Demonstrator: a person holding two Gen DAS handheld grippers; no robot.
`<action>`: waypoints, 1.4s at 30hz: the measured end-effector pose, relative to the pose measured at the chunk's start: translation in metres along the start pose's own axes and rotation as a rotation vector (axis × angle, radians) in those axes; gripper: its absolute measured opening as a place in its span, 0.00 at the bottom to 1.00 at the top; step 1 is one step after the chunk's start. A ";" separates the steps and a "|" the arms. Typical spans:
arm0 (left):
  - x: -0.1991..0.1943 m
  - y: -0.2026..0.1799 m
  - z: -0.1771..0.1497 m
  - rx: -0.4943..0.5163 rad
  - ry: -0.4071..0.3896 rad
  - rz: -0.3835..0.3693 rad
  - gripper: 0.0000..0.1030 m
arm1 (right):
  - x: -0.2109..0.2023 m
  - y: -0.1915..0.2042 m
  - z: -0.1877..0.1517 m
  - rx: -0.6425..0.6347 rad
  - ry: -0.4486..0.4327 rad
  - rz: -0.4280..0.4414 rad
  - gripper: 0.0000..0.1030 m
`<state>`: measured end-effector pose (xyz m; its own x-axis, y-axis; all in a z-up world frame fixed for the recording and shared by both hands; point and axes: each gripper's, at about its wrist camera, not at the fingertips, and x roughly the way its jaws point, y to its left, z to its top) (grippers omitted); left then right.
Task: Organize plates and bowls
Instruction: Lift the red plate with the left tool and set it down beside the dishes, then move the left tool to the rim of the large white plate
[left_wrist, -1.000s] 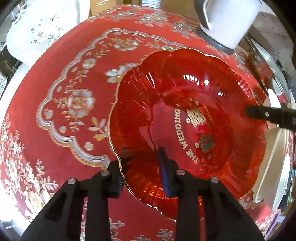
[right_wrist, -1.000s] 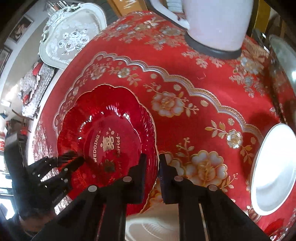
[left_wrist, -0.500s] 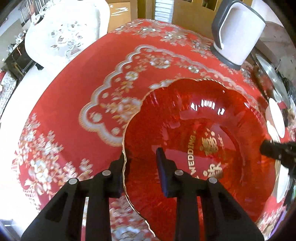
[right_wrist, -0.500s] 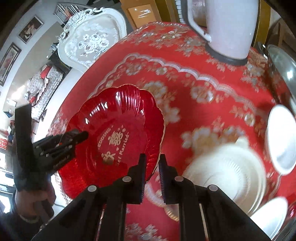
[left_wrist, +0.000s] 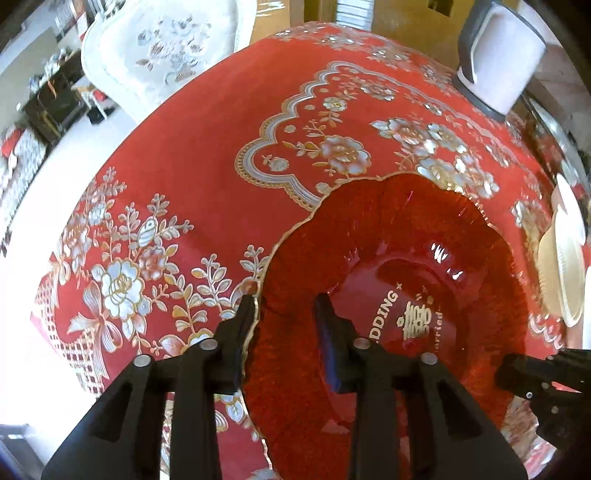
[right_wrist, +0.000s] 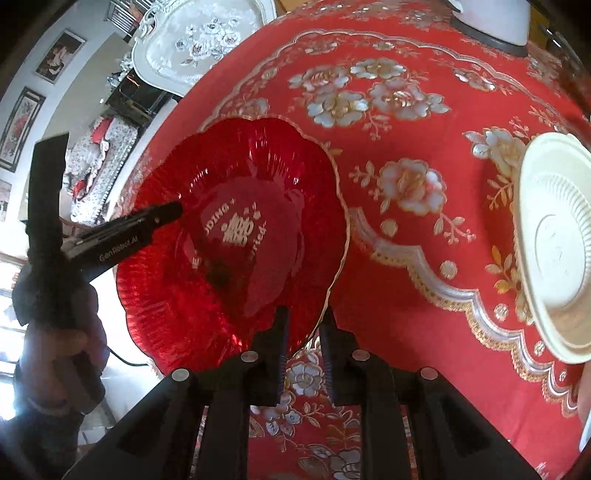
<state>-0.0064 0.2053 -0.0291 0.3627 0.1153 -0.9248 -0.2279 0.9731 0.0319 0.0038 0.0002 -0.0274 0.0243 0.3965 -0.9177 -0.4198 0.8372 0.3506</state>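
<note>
A scalloped red glass plate with a gold rim and gold wedding lettering is held tilted above the red tablecloth. My left gripper is shut on its near left rim, one finger under and one inside the dish. My right gripper is shut on the opposite rim of the red plate. In the right wrist view the left gripper reaches in from the left, held by a hand. A white ribbed plate lies on the table to the right, also at the right edge as white plate.
The round table wears a red cloth with gold and white flowers. A white kettle stands at the far edge. Behind the table is a white ornate chair. A metal dish sits far right.
Both grippers have carried the red plate away from the white plates and the kettle, toward the table's left near side. The white plates have slid right in both views.
</note>
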 end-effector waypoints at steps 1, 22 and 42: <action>0.001 -0.002 -0.001 0.012 -0.006 0.013 0.38 | 0.002 0.003 -0.001 -0.003 0.004 0.001 0.16; -0.076 -0.042 0.000 0.083 -0.266 0.031 0.73 | -0.058 -0.042 -0.045 0.111 -0.156 0.027 0.56; -0.109 -0.234 -0.043 0.386 -0.178 -0.313 0.73 | -0.148 -0.176 -0.135 0.446 -0.311 -0.107 0.57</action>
<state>-0.0314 -0.0439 0.0474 0.5156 -0.1935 -0.8347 0.2531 0.9651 -0.0674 -0.0484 -0.2570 0.0214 0.3409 0.3368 -0.8777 0.0232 0.9303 0.3660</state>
